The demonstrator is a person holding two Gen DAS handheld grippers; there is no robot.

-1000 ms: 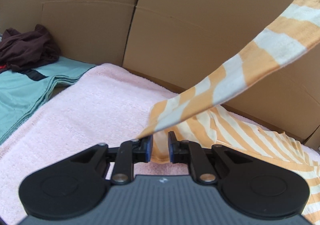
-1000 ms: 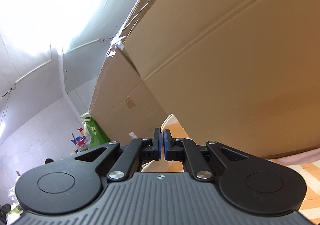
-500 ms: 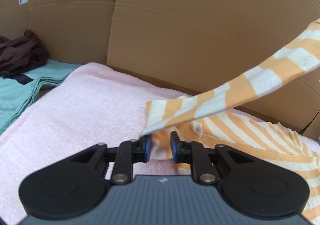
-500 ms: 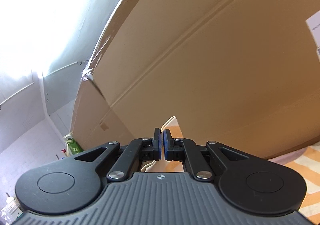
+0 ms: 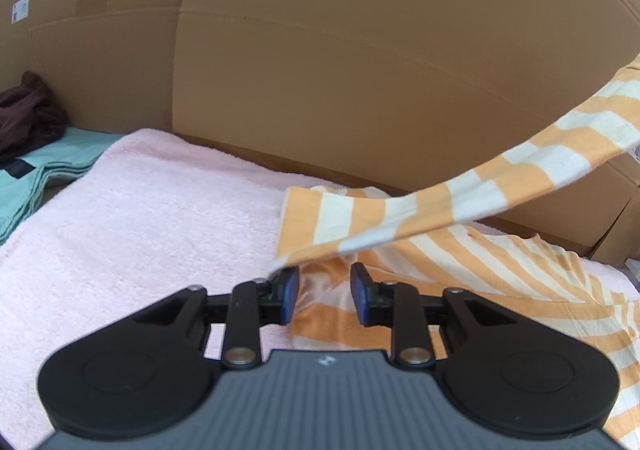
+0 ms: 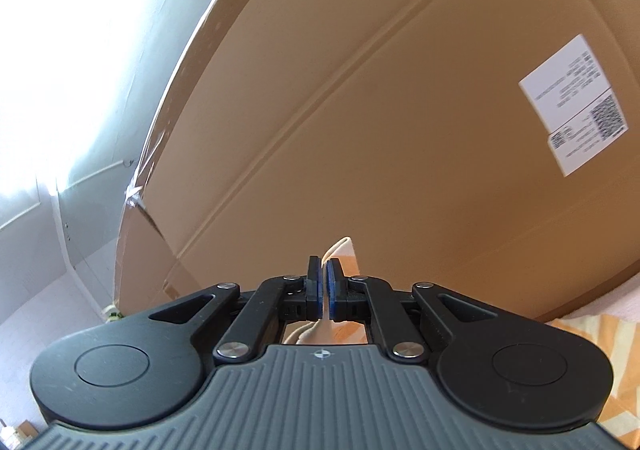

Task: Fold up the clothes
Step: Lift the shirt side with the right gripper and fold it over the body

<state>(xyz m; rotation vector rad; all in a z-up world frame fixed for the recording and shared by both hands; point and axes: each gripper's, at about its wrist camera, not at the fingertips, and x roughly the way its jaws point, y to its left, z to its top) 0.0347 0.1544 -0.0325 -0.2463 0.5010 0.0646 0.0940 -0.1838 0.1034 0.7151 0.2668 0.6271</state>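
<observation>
- At far left a dark garment (image 5: pixel 30 112) lies bunched on folded teal cloth (image 5: pixel 36 174), both set aside off the pink towel (image 5: pixel 140 218), which pads the worktop.
- The left hand-held gripper (image 5: pixel 324 294) hangs low over the towel's middle; its jaws are opening, with the striped shirt (image 5: pixel 480 262) edge draped on the left pad and loose cloth in the gap, so it appears to be letting go.
- The shirt body lies rumpled on the towel at right; one sleeve (image 5: pixel 520 170) rises taut toward the upper right.
- The right hand-held gripper (image 6: pixel 324 286) is clamped on a fold of that shirt, likely the sleeve end, holding it up for folding.
- A cardboard wall (image 5: pixel 360 70) stands close behind, limiting any swing backward.
</observation>
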